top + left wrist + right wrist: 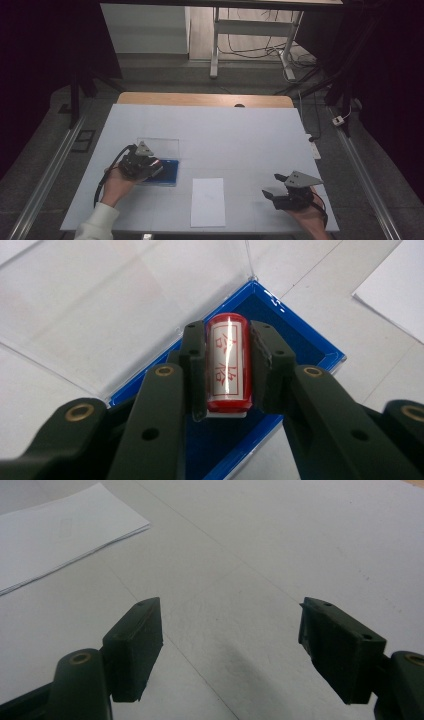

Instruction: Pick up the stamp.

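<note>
A red cylindrical stamp (227,365) with a white label and red characters is clamped between the pads of my left gripper (227,332), which is shut on it. The stamp hangs over a blue ink-pad case (320,347), whose clear lid (125,305) lies folded open behind it. In the high view, the left gripper (152,165) sits over the blue case (171,174) at the table's left. My right gripper (271,184) rests low at the front right. Its jaws are wide open and nothing is between them (230,630).
A white sheet of paper (208,201) lies at the front middle of the white table (240,135), between the two hands. The same paper (60,535) appears to the left in the right gripper view. Cables and table legs stand on the floor beyond the far edge.
</note>
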A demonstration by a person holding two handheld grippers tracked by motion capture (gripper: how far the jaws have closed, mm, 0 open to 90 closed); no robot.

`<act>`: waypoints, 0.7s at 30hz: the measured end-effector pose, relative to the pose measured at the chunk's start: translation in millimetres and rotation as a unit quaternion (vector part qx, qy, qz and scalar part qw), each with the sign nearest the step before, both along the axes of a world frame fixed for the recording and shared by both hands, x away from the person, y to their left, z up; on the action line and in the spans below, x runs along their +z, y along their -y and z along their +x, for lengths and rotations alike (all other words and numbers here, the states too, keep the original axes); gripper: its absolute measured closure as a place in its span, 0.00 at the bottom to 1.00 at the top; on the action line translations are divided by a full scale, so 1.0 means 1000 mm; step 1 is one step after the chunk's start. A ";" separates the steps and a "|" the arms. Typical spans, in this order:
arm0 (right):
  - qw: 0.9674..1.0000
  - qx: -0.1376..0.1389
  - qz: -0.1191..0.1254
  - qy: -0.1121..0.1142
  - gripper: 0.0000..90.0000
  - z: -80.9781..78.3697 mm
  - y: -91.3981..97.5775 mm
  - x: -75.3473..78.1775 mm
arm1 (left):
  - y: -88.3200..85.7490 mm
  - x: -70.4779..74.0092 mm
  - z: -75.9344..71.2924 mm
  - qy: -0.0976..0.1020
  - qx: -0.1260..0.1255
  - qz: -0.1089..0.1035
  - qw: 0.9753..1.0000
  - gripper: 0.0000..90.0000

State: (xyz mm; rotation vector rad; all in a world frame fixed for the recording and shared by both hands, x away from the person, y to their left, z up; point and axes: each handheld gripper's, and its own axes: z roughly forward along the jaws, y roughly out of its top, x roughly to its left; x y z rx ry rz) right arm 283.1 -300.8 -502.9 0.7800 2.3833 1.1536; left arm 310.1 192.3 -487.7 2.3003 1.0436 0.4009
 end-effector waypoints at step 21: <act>1.000 0.000 0.002 0.001 0.28 0.000 -0.001 0.000 | -0.010 0.048 -0.021 0.048 -0.012 -0.048 0.998 0.78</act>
